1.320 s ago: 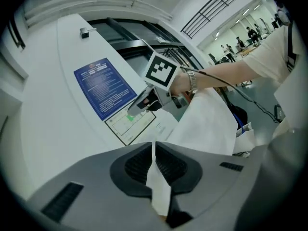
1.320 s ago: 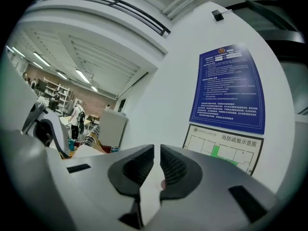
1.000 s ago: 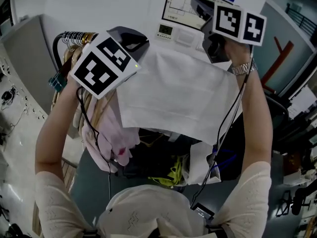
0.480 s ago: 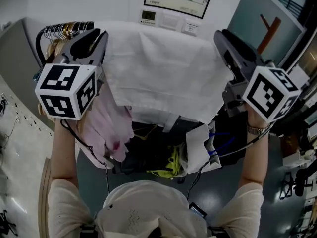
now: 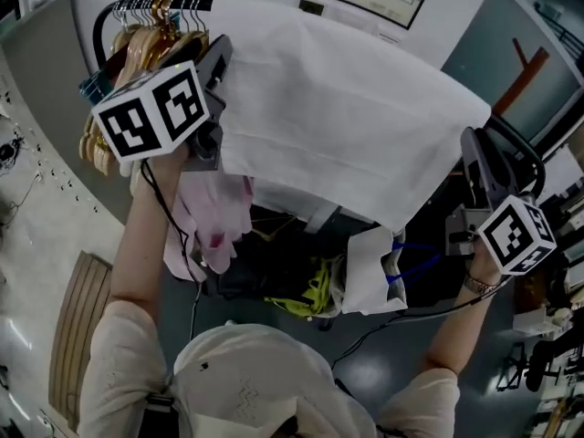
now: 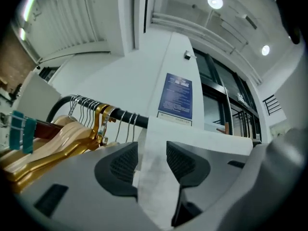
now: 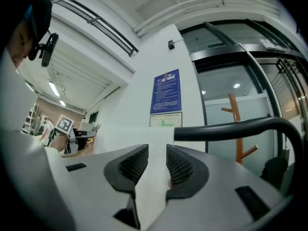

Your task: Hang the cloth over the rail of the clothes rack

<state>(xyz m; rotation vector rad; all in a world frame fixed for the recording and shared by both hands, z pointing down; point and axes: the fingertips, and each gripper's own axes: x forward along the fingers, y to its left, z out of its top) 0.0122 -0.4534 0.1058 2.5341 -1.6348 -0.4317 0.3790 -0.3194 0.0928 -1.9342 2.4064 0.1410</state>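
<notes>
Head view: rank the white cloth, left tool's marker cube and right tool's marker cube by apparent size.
White cloth, largest.
Left marker cube.
Right marker cube, smallest, though it is probably just farther from the camera.

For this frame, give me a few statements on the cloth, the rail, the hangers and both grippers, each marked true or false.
1. The cloth lies draped over the rail. True.
2. In the head view the hangers bunch at the rail's right end. False: they bunch at its left end, near the left gripper.
3. The left gripper's jaws stand apart with the cloth between them. True; they have just been opening.
4. Nothing is between the right gripper's jaws. False: the cloth runs between them.
</notes>
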